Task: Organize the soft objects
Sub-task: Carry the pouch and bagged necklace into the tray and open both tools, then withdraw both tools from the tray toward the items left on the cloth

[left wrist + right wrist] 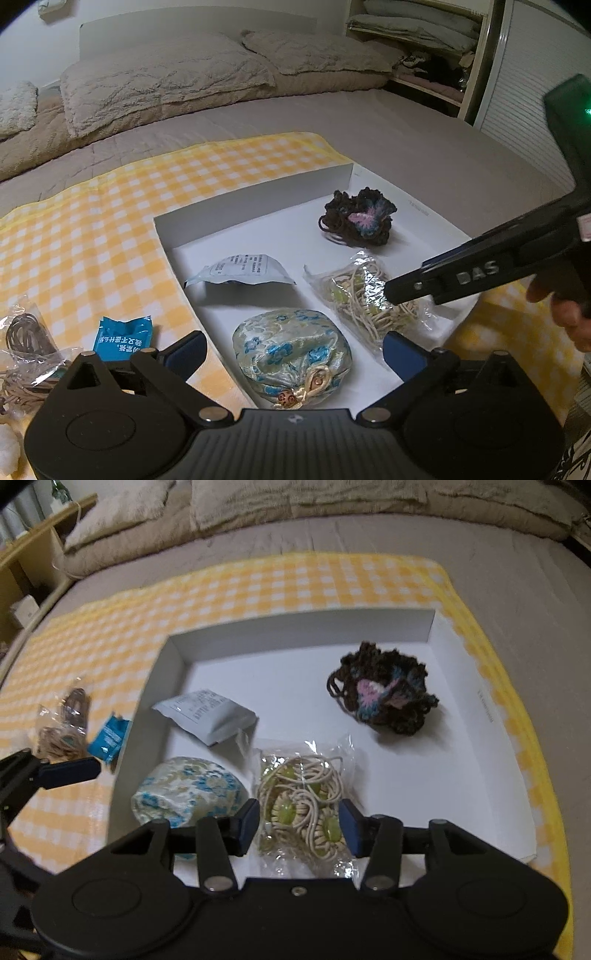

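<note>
The cord bag (306, 805) lies in the tray (491, 775) at lower centre, between the right gripper (299, 823) pads, not visibly pinched; the left gripper (293, 352) gapes around the pouch (291, 354).

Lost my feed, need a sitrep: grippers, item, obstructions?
Left gripper open over floral pouch in white box. Right gripper open astride bagged cord bundle, pads not pressing. Nothing blocking.
</note>
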The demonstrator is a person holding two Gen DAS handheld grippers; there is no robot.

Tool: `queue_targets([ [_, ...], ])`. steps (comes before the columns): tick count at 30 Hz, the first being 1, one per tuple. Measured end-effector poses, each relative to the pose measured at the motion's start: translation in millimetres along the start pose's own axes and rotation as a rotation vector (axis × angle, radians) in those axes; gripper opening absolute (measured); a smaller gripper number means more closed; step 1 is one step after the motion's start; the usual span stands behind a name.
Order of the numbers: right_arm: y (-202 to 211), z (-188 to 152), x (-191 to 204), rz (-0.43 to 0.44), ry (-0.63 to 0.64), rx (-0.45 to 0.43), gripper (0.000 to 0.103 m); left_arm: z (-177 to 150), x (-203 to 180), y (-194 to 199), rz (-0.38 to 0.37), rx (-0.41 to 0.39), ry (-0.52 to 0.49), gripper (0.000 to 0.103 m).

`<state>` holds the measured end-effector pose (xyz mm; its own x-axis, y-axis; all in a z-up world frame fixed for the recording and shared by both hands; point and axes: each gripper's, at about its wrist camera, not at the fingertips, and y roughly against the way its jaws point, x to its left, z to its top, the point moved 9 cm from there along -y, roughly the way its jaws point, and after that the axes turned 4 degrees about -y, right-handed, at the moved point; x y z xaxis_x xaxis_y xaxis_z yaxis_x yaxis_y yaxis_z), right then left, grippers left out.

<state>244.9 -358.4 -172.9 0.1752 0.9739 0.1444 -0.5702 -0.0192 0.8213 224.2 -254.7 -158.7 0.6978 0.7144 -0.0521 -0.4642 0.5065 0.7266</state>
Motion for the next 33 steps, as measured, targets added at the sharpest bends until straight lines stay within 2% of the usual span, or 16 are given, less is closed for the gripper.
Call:
queue_targets([
  [6,32.5,-2.1,-6.2,0.01,-0.01,-0.06,0.06,1.4,1.8,10.3,0.005,-0.012,0.011,0.101],
  [13,58.9,-12.5,-8.5,-0.002,0.01,-0.115,0.081,6.4,7.4,23.6,0.013,-0.038,0.047,0.102],
  [18,67.2,-17.0,-12.3,-0.004,0.007,-0.144,0.085,8.4,13.6,31.2,0.028,-0.054,0.073,0.103],
  [20,70.6,-18.5,-13.2,-0.011,0.013,-0.154,0.091,8.6,16.4,33.6,0.031,-0.058,0.082,0.103],
  [22,74.8,-19.5,-14.1,-0.012,0.009,-0.173,0.103,8.5,18.4,36.0,0.035,-0.065,0.084,0.103],
  [25,79.9,-20.5,-14.9,-0.013,0.005,-0.214,0.103,8.0,22.0,39.7,0.049,-0.076,0.083,0.103],
  [33,81.3,-20.7,-12.3,-0.035,0.014,-0.217,0.103,6.5,43.8,51.2,0.089,-0.092,0.133,0.103],
])
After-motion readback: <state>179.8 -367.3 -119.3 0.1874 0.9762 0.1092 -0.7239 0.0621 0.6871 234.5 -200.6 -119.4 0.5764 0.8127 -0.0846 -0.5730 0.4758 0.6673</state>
